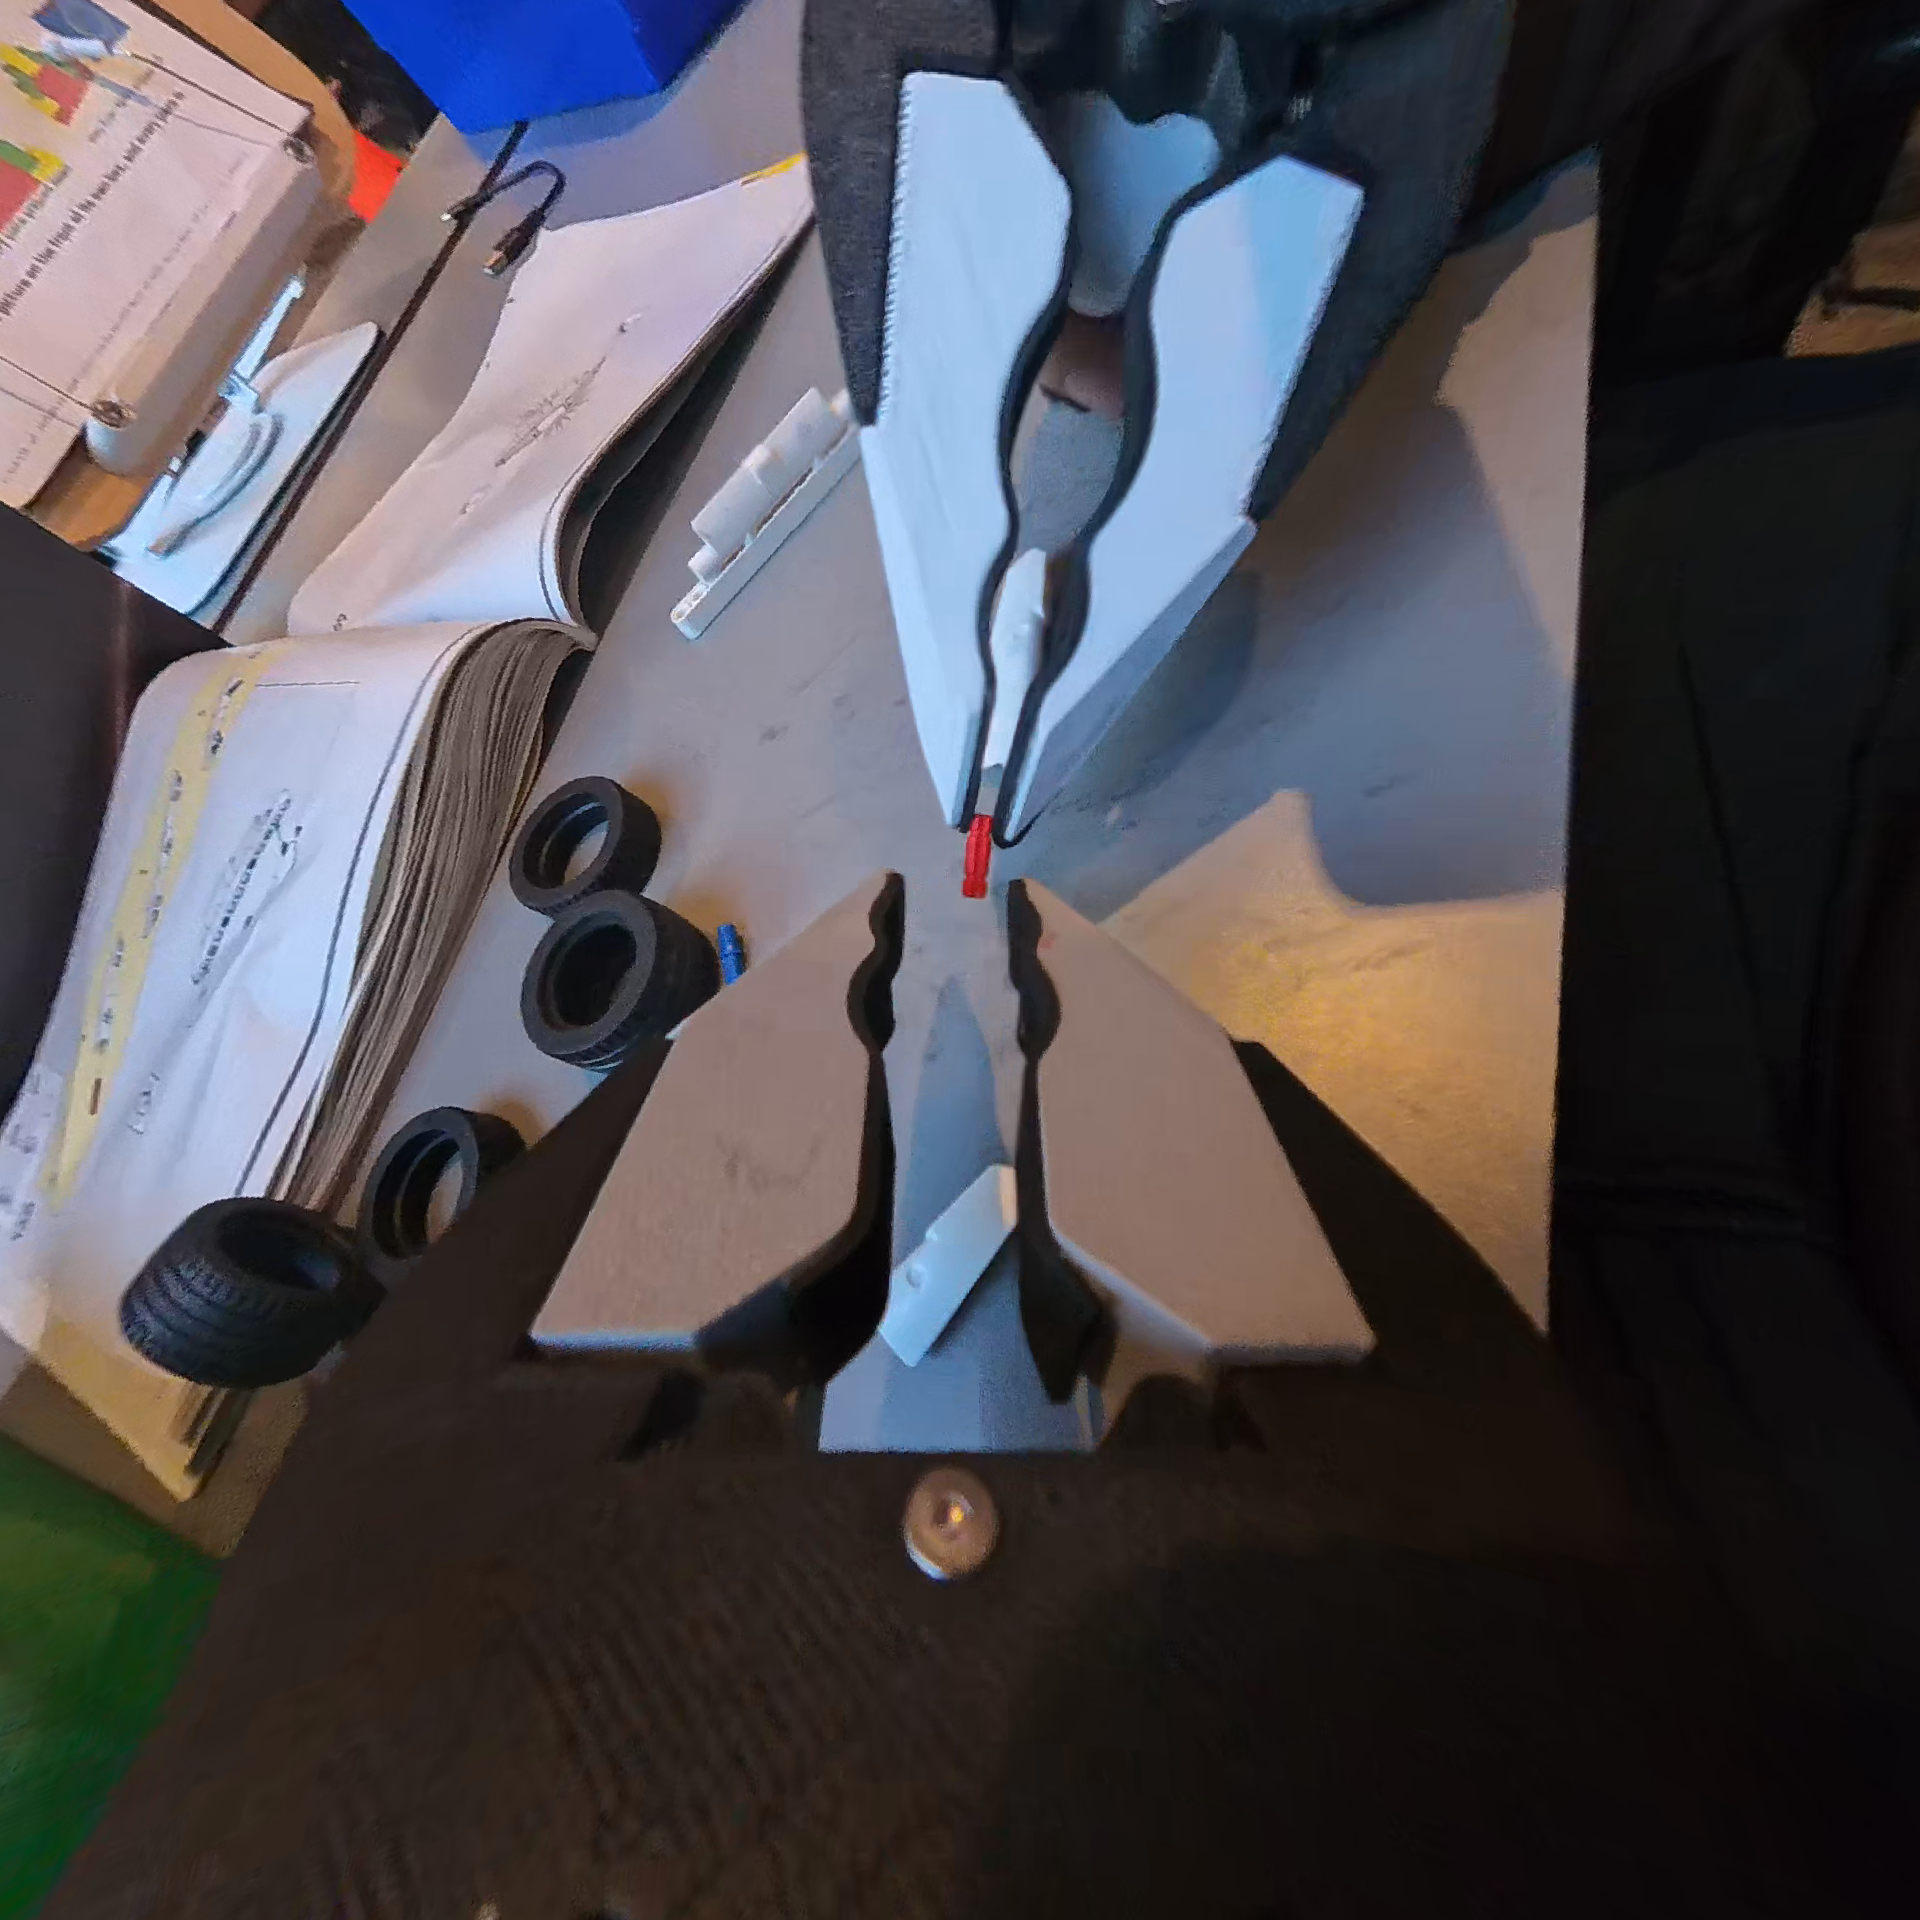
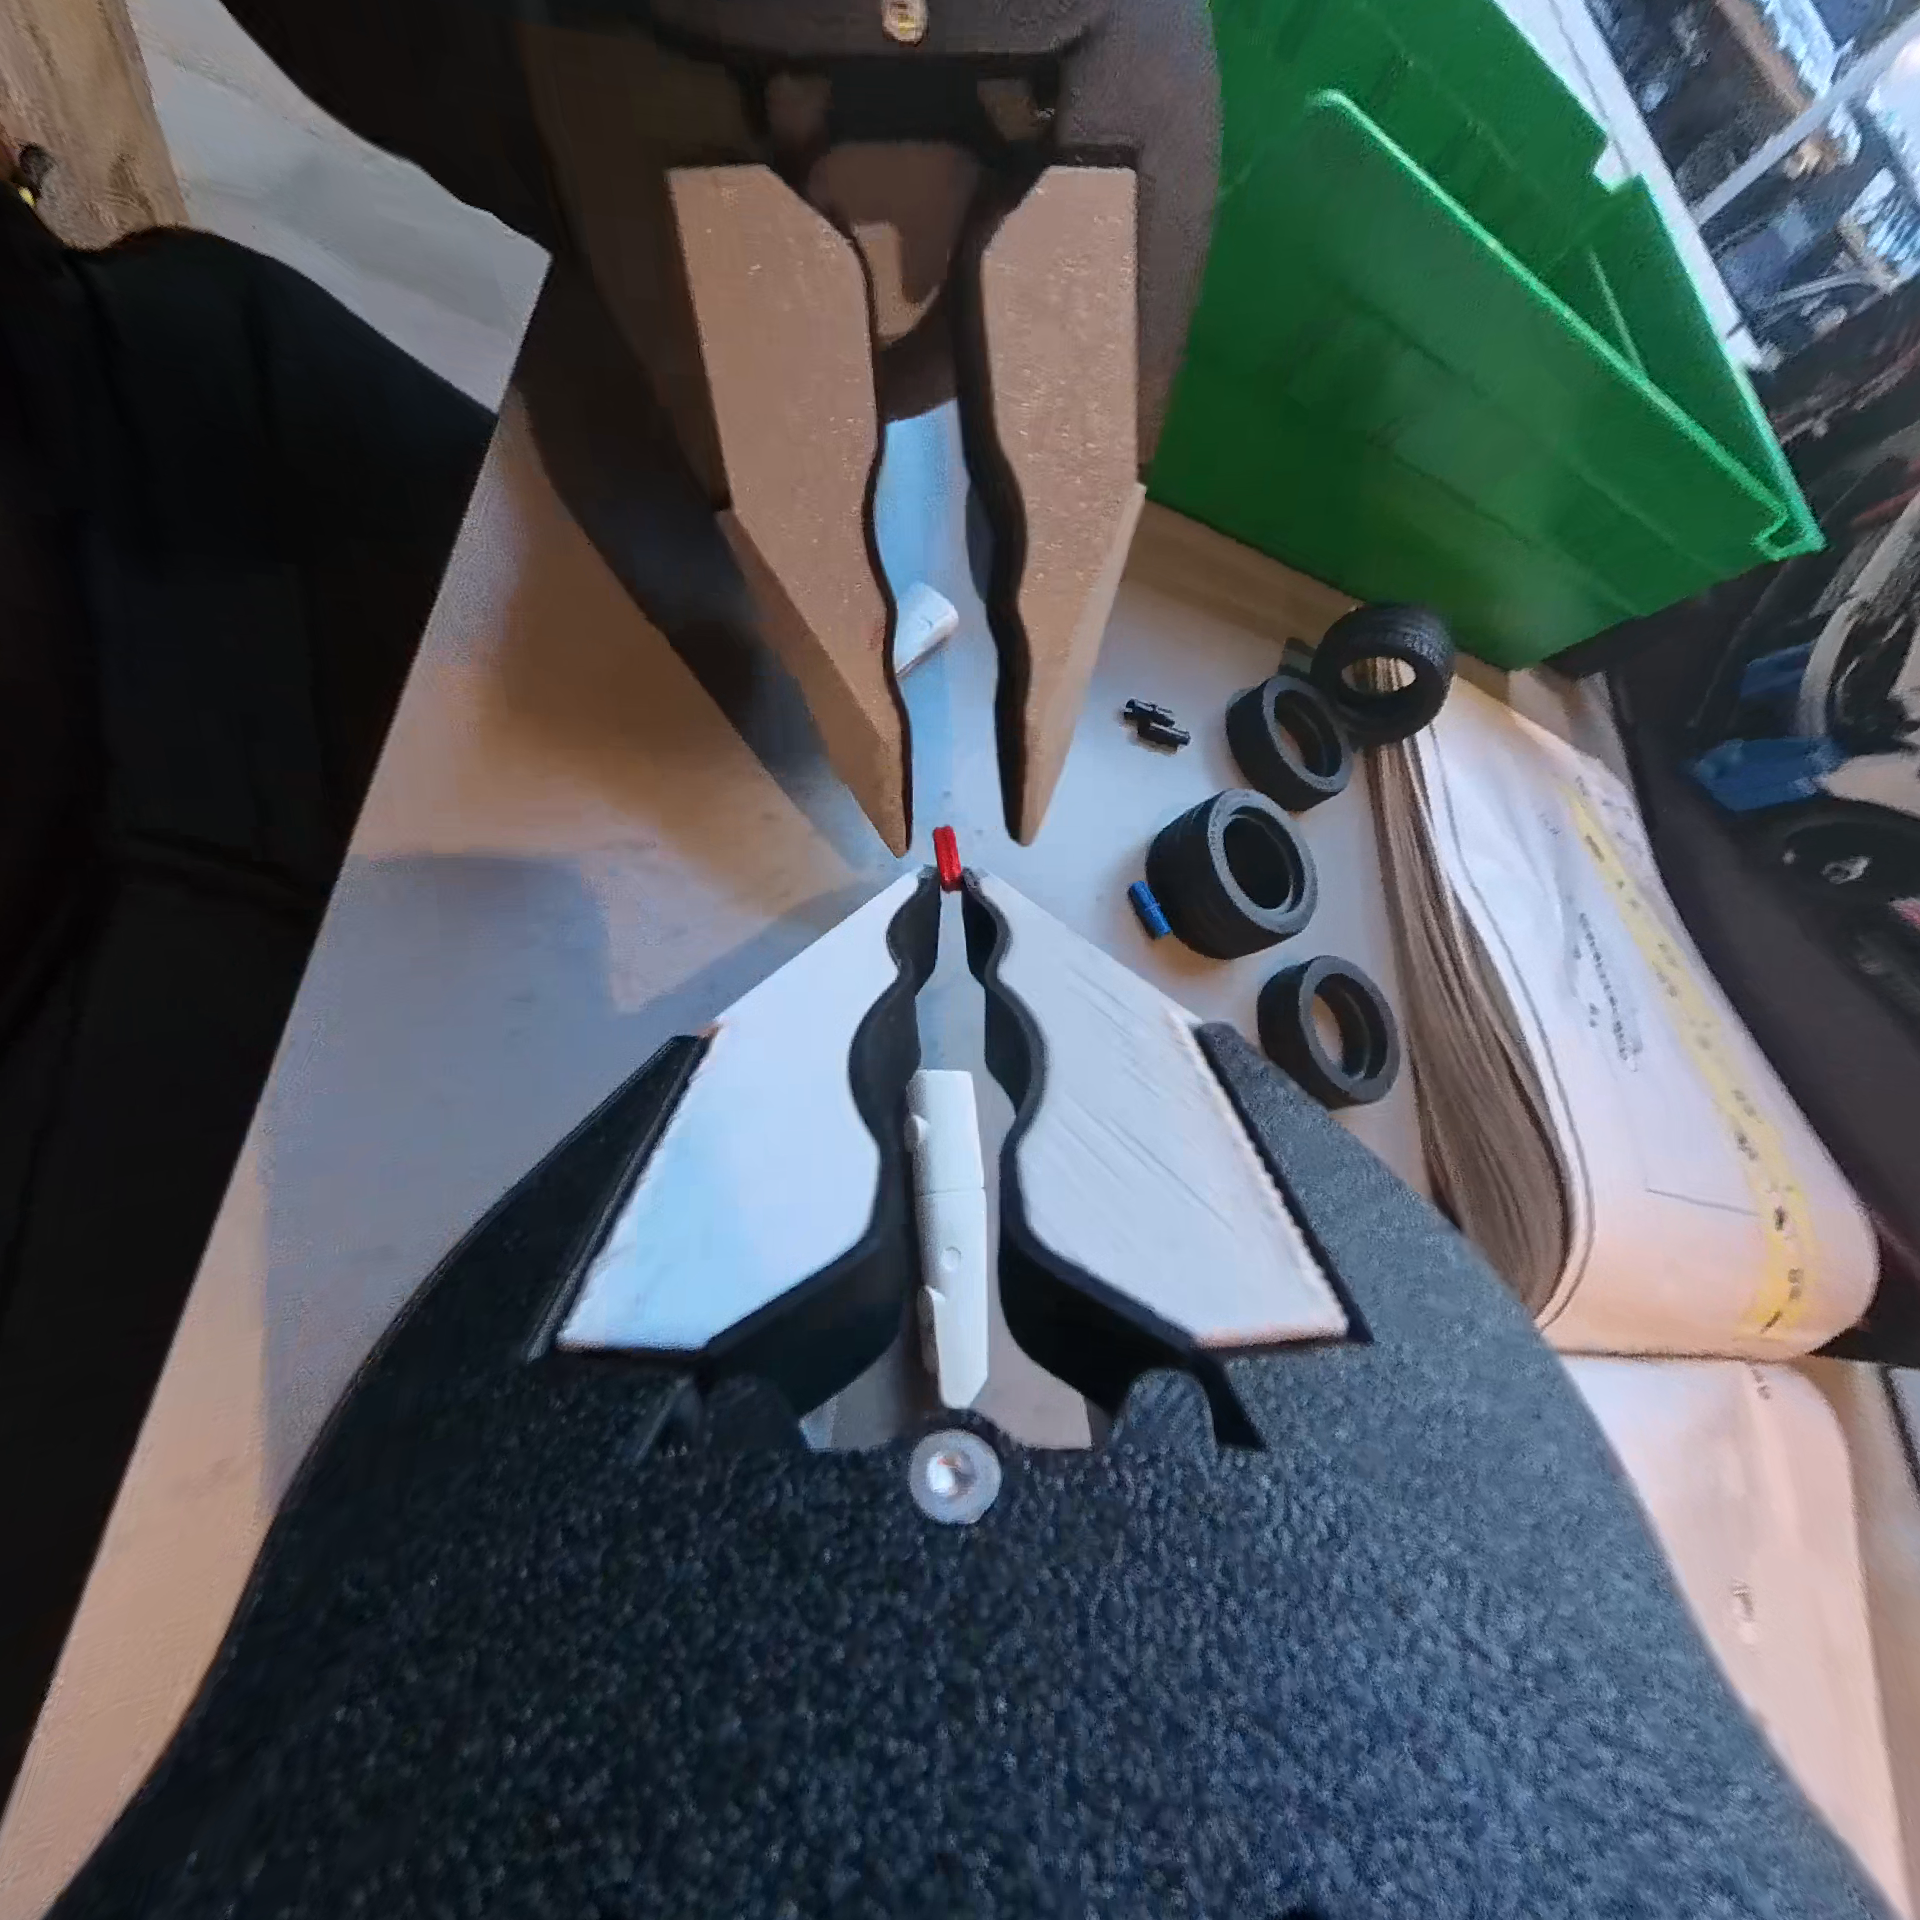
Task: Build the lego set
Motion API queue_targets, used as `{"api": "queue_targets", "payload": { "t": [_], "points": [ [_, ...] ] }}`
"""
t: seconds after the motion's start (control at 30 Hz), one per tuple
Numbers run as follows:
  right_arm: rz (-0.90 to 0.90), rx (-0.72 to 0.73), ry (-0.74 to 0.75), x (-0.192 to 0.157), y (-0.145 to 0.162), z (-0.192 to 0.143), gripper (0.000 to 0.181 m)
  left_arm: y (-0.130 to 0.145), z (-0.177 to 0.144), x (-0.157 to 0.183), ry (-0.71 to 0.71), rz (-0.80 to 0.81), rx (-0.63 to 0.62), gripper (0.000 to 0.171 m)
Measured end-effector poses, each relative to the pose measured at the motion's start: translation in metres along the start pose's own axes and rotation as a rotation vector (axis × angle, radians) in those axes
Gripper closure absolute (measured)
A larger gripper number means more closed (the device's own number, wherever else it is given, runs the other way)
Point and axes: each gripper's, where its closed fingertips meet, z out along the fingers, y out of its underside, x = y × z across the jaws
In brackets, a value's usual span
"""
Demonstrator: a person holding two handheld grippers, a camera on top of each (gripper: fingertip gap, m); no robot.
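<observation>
Your right gripper (image 2: 945, 881) pinches the red pin (image 2: 944, 857) by one end, held above the surface (image 2: 499, 1039). Your left gripper (image 1: 954, 883) gapes just ahead of it, holding nothing. Tiny, light, stiff, slick plastic: take the exposed end squarely or it likely pops out.

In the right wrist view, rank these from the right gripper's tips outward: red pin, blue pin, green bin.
From the right gripper:
1. Red pin, held at its jaws.
2. Blue pin, on the table to the right beside a tire.
3. Green bin, far upper right.
</observation>
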Motion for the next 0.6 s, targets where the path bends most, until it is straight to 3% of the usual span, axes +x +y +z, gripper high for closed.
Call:
{"api": "queue_targets", "payload": {
  "t": [0.27,0.6],
  "points": [
    [-0.086,0.044,0.035,-0.001,-0.008,-0.003,0.177,-0.006,-0.003,0.010,0.117,-0.040,0.047,0.160],
    [-0.117,0.062,0.038,-0.004,-0.011,-0.005,0.177,-0.008,-0.005,0.010,0.123,-0.049,0.062,0.170]
  ]
}}
